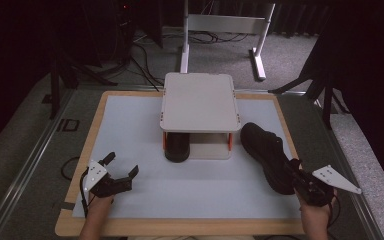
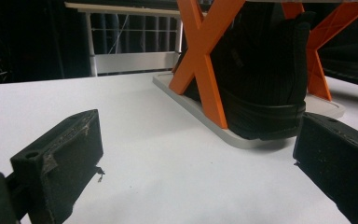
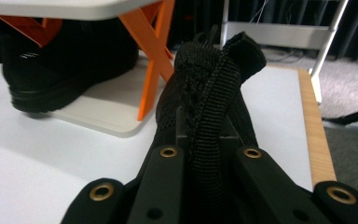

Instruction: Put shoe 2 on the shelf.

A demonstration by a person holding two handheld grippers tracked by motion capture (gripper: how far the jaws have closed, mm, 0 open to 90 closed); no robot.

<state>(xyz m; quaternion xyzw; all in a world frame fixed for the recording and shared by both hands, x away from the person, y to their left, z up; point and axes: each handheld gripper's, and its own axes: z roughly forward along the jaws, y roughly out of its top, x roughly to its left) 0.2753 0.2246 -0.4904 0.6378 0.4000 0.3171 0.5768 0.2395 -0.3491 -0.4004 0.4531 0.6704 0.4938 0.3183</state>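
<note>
The right gripper (image 1: 300, 176) is holding a black shoe (image 1: 267, 155) by the heel end; in the right gripper view its jaws are clamped together on the shoe's woven heel tab (image 3: 214, 93). The shoe is stretching straight ahead of these jaws, with its toe pointing toward the small white shoe rack (image 1: 200, 102). Whether the sole is touching the table (image 1: 130, 130) or is lifted a little, I cannot tell.

The left gripper (image 1: 117, 172) is waiting low over the table with its jaws wide apart and nothing between them. Ahead of these jaws and a little to their right, a second black shoe (image 2: 261, 79) is standing on the lower shelf of the rack, behind an orange X-shaped brace (image 2: 205, 60).

To my judgement, the step in hand is carrying the held shoe to the rack, to put it beside its pair. The next move is calling for a low, level push forward, so the toe is entering under the top board and between the orange braces without hitting them.
</note>
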